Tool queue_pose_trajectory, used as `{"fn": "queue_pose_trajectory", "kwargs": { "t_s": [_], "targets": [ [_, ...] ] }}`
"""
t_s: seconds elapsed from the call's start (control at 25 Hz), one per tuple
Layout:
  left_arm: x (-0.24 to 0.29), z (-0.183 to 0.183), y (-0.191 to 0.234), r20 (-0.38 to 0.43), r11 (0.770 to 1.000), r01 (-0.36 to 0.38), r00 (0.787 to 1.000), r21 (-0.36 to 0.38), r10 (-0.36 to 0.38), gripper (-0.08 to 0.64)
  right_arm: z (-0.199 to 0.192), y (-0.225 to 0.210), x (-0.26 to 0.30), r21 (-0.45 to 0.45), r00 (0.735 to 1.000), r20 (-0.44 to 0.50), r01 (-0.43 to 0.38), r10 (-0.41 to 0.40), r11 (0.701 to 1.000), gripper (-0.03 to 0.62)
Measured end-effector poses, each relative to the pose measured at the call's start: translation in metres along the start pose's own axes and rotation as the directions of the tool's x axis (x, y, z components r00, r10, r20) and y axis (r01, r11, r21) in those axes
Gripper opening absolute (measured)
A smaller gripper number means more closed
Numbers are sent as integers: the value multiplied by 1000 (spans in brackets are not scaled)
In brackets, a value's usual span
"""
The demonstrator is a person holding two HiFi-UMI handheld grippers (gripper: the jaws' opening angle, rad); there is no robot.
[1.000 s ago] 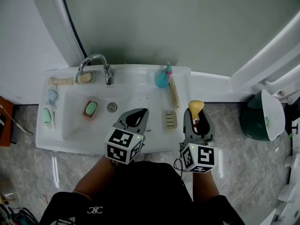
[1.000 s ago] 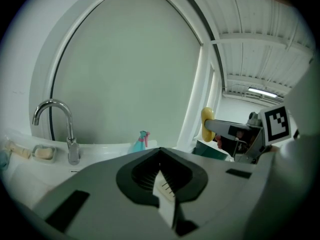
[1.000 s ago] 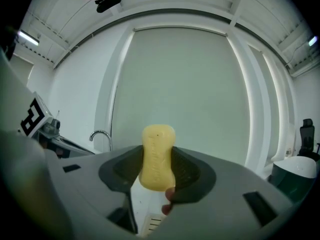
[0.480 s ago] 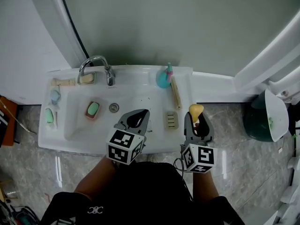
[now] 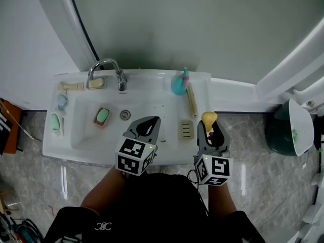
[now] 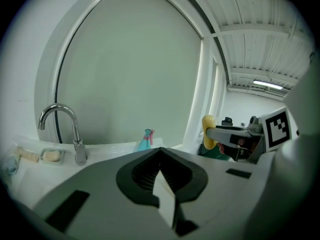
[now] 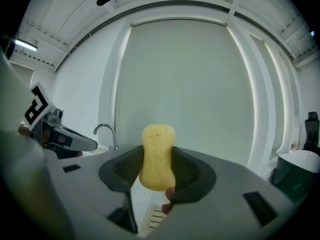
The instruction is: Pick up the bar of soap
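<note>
A yellow bar of soap [image 5: 209,118] stands upright between the jaws of my right gripper [image 5: 210,127], which is shut on it, lifted just off the right end of the white sink [image 5: 152,158]. The same soap bar [image 7: 157,156] fills the middle of the right gripper view. My left gripper [image 5: 147,127] hovers over the sink's front edge with its jaws shut and nothing held; in the left gripper view its jaws [image 6: 161,176] meet. A ridged beige soap dish [image 5: 186,129] lies on the sink's right ledge, left of the soap.
A chrome faucet [image 5: 108,72] stands at the back. A green soap on a pink dish [image 5: 102,116] lies in the basin near the drain [image 5: 125,115]. A teal bottle [image 5: 177,83], wooden brush [image 5: 191,99] and small items at the left rim [image 5: 57,116] surround it. A dark green bin [image 5: 283,128] stands at right.
Both grippers keep their grip and stay nearly still relative to each other. The view has drifted slightly, so the sink sits a little to the right and lower.
</note>
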State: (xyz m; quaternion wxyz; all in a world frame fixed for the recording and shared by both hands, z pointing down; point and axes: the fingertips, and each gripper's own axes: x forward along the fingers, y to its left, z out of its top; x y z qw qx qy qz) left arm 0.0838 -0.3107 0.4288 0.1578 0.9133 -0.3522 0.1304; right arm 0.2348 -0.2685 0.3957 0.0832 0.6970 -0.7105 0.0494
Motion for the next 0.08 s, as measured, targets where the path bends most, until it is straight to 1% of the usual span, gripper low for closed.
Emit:
{"fn": "queue_pose_trajectory", "kwargs": {
  "t_s": [0.08],
  "targets": [
    [0, 1, 2, 4, 1000, -9, 1000, 5, 9, 9, -1, 0, 0, 6, 1000, -3, -9, 9, 1000, 187]
  ]
}}
